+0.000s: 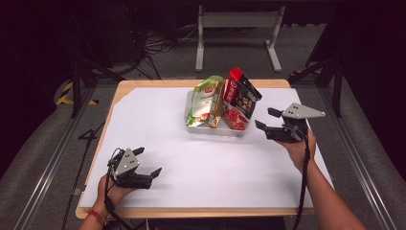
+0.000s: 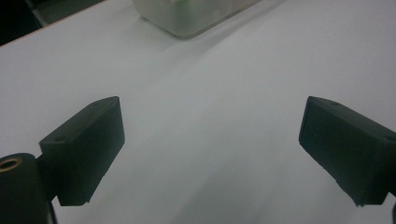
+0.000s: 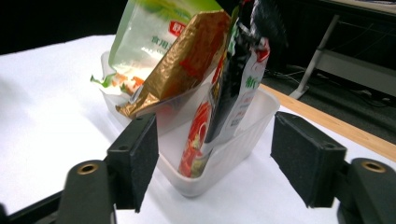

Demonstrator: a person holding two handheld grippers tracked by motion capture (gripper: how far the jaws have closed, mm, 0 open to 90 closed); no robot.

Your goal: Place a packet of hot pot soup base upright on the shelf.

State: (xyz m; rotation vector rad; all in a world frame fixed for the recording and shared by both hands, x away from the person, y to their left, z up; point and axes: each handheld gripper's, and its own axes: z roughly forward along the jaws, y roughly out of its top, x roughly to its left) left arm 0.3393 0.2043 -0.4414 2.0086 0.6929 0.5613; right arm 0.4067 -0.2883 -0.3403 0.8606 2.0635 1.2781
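A red-and-black foil snack pouch (image 1: 241,98) stands upright at the right end of a translucent white plastic bin (image 1: 214,128), which sits on the white sheet toward the far side of the table. In the right gripper view the same pouch (image 3: 233,102) leans against the bin's near wall (image 3: 219,158), its red lower corner down at the bin's floor. Beside it stand a gold foil packet (image 1: 218,103) in the middle and a pale green-and-white bag (image 1: 203,99) at the left end, all three upright and packed against one another.

The right gripper (image 1: 267,120) hangs just beside the bin's right end, pointed at the red-and-black pouch, with its jaws spread wide and nothing between them; the pads stand clear of both pouch and bin. That reads as a pouch already set in place and let go. The left gripper (image 1: 147,162) rests low over the bare white sheet near the table's front left corner, well apart from the bin, its jaws also wide apart and empty.

With three packs standing in the bin and no loose packs on the white-covered wooden table (image 1: 158,124), the loading looks finished or nearly so; what seems left is drawing the right hand away.
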